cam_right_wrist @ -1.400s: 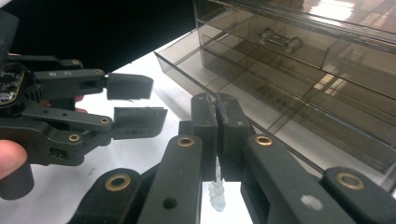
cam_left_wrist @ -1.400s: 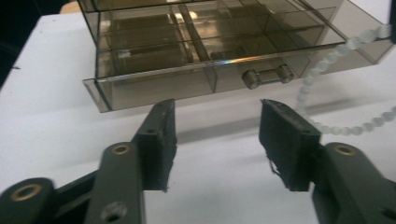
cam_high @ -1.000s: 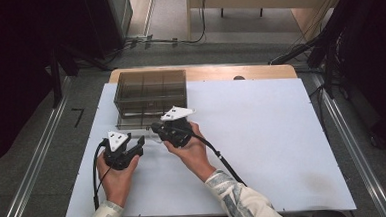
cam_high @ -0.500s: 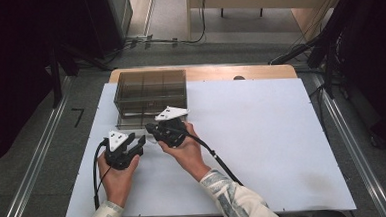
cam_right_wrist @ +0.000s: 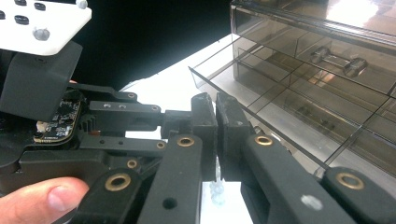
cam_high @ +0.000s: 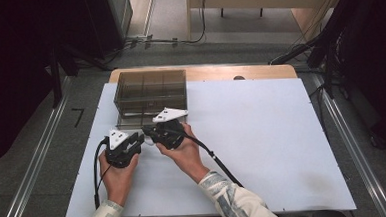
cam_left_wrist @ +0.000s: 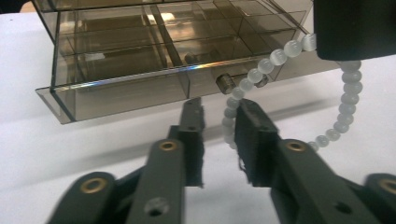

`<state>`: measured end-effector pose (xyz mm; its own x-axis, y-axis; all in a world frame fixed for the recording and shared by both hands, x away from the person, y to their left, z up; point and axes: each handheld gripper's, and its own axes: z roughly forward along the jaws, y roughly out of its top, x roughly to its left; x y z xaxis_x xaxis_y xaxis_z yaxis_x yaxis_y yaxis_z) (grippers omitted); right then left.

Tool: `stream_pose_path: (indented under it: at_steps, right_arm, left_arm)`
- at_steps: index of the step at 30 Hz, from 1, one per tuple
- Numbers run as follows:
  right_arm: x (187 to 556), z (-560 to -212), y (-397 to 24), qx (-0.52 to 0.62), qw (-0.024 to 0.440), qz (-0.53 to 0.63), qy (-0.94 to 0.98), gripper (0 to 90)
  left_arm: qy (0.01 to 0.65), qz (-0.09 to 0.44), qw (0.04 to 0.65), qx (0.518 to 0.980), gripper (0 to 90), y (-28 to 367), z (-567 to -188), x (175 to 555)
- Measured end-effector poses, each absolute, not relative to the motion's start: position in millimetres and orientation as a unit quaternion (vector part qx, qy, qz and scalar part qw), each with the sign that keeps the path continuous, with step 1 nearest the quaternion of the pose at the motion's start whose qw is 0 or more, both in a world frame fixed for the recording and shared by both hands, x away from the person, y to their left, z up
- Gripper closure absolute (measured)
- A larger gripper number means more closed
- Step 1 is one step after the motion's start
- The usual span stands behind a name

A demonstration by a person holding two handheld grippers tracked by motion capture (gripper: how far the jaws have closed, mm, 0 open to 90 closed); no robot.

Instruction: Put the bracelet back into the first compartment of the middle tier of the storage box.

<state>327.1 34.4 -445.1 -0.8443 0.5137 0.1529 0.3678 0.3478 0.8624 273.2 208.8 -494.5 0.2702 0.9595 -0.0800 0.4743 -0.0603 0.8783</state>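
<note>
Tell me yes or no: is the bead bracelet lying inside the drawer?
No, the bead bracelet hangs outside the open drawer, gripped by the right gripper.

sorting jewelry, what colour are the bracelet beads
Milky white, slightly translucent; the bead bracelet shows best in the left gripper view.

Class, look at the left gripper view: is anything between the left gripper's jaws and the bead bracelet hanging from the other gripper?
Nothing visible blocks it. The bead bracelet hangs from the right gripper, and one side of its loop already runs down between the jaws of the left gripper, which have just been closing. The smoky drawer box stands behind, not between.
</note>
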Motion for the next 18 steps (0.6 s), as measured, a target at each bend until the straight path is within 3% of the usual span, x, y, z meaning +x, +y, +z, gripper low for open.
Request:
stream_pose_path:
  at_steps: [6,14,18]
  right_arm:
    - [326.8,-445.5,34.5,0.269,0.074,0.502,0.818,85.1]
    - [328.2,-445.6,30.9,0.275,0.082,0.502,0.816,84.1]
    - [329.7,-447.1,28.9,0.280,0.087,0.499,0.815,79.2]
  left_arm:
    - [0.529,0.282,0.434,0.672,86.4,209.7,-493.1,272.7]
    - [0.528,0.297,0.451,0.656,86.8,212.9,-488.0,269.0]
    - [0.527,0.306,0.460,0.645,86.8,215.2,-484.9,266.9]
